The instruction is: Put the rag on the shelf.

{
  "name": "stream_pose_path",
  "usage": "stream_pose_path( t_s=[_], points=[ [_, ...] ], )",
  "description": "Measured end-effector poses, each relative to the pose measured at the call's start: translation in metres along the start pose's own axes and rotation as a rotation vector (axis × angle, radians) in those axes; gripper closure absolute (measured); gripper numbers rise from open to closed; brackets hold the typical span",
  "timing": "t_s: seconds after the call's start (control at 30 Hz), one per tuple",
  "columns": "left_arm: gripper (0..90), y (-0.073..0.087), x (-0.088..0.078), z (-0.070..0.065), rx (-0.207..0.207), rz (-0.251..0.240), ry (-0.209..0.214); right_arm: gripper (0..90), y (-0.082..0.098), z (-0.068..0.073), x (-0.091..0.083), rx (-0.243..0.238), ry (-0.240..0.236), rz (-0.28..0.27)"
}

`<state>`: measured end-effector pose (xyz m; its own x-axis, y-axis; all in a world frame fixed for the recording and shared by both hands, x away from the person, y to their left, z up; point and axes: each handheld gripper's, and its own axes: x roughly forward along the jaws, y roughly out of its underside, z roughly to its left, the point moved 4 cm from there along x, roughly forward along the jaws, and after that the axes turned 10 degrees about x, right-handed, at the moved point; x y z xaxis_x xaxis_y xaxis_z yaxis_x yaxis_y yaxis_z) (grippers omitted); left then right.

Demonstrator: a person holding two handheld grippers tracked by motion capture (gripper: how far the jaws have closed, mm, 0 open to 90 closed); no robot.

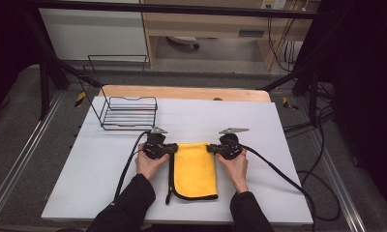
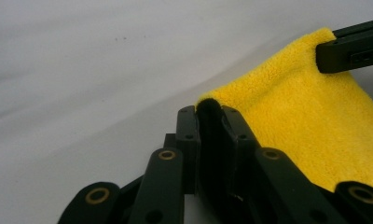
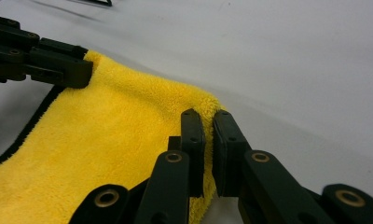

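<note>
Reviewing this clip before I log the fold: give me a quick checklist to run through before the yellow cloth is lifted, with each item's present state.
1. Left claw shut on the yellow cloth at its far left corner: ok.
2. Right claw shut on the far right corner: ok.
3. Both grips on the same far edge, cloth spanning between them: ok.
4. Cloth lying flat on the table: ok.
5. Wire basket apart from the cloth, toward the far left: ok.
6. How many layers each claw pinches: cannot tell.
</note>
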<state>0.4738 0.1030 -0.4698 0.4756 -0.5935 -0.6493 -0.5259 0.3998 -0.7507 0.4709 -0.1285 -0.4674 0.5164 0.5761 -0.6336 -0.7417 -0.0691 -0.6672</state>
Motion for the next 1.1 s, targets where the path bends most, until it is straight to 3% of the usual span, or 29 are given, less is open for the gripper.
stream_pose_path(
  t_s=[0.37, 0.67, 1.1],
  points=[
    [78.7, -0.009, -0.027, -0.011, 0.048, -0.117, 0.007, 84.7, -0.005, 0.016, -0.029, -0.028, -0.032, -0.108],
    [78.7, -0.014, -0.043, -0.017, 0.077, -0.168, 0.003, 84.7, -0.007, 0.027, -0.047, -0.054, -0.062, -0.16],
    [78.7, -0.028, -0.068, -0.03, 0.11, -0.236, -0.003, 84.7, -0.014, 0.043, -0.073, -0.103, -0.065, -0.239]
  ],
)
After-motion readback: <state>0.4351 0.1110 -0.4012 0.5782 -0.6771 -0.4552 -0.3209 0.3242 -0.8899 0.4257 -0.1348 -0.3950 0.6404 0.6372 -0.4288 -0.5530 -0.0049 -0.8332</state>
